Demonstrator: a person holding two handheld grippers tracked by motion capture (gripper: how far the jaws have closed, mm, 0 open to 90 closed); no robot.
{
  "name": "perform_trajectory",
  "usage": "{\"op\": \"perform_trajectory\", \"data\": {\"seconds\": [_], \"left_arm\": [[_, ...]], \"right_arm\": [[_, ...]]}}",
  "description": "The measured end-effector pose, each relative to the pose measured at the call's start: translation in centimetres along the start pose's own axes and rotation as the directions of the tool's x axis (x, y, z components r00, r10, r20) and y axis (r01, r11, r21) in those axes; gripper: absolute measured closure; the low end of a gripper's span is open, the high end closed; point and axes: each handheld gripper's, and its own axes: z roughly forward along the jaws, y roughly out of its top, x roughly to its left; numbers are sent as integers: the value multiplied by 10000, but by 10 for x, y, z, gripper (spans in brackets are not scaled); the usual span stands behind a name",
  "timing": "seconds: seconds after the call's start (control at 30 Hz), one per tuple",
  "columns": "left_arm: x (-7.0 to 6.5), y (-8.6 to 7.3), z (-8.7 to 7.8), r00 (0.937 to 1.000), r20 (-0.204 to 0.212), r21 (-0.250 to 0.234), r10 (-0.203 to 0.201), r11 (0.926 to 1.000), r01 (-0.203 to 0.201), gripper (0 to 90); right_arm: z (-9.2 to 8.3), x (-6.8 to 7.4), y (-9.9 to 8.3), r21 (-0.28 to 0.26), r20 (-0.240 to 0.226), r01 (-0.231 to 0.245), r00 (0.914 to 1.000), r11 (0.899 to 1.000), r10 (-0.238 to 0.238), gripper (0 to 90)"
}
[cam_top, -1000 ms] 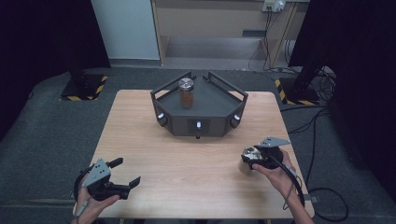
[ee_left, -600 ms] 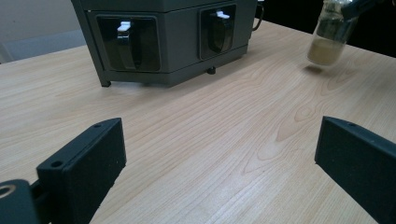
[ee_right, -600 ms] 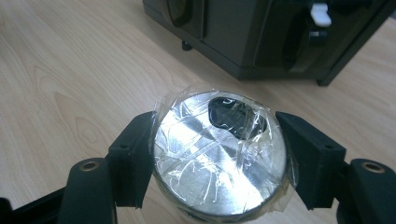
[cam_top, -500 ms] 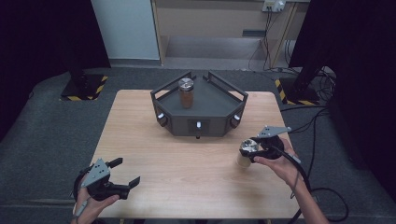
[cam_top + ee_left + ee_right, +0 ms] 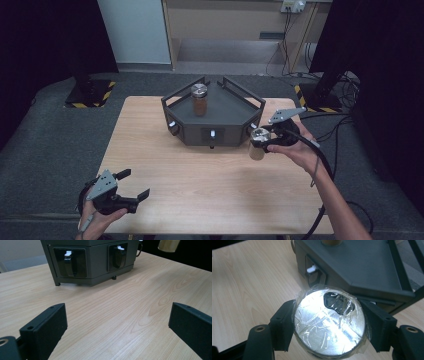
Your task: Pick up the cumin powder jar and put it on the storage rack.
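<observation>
The right gripper [image 5: 261,140] clamps a foil-capped jar [image 5: 329,323] by its lid, held above the wooden table [image 5: 210,185] just beside the dark hexagonal stand [image 5: 230,107]. A second jar [image 5: 199,99] already sits on it, so placement seems left; the stand's raised rail [image 5: 248,94] may obstruct. The left gripper [image 5: 131,186] rests wide open, empty.
</observation>
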Motion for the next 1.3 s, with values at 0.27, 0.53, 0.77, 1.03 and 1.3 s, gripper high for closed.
{"op": "perform_trajectory", "data": {"seconds": [0.27,0.53,0.77,1.03,1.3], "left_arm": [[1,0,0,10000,40,-13,-5,10000,5,10],[1,0,0,10000,81,-22,-14,10000,14,9],[2,-1,0,10000,70,-24,-55,10000,56,9],[2,-1,0,9999,54,-31,-114,9999,115,10],[2,-1,0,9999,47,7,-96,10000,96,10]], "right_arm": [[0,-13,40,55,29,125,9999,9999,-125,332],[5,-29,73,74,-68,25,10000,10000,-24,332],[16,-41,100,218,77,-3,10000,9998,1,332],[33,-54,115,235,289,-233,9993,9995,226,332],[57,-66,125,309,564,-552,9970,9980,534,332]]}}
